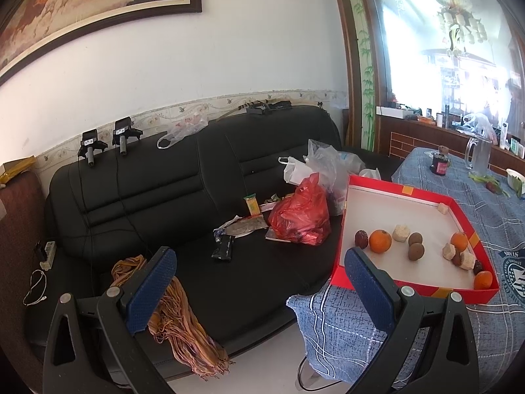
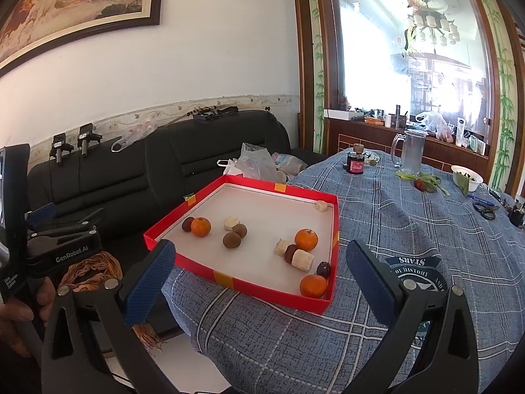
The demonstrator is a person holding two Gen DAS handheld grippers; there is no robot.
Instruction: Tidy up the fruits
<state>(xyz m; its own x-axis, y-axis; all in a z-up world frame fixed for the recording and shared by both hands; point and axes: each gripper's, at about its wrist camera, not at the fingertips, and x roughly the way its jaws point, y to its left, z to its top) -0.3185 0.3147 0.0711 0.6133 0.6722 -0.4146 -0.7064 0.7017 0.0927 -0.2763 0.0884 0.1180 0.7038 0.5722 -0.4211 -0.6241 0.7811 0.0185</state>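
Wide bare floor inside the box (image 2: pixel 275 211) toward the upper middle of the right view, with only one pale chunk (image 2: pixel 322 206) in the far corner. Crowded along the right wall: two oranges (image 2: pixel 306 239), pale pieces (image 2: pixel 302 260) and dark fruit (image 2: pixel 323 268) bunched close, some touching; looser cluster at center left around a third orange (image 2: pixel 200 226). Open cloth (image 2: pixel 410 229) right of the box, blocked further up by a jar (image 2: pixel 355 163), pitcher (image 2: pixel 410 151) and bowl (image 2: pixel 466 173); sofa (image 1: pixel 203 262) at lower left of the left view partly taken by a scarf (image 1: pixel 177 321) and red bag (image 1: pixel 300 216).
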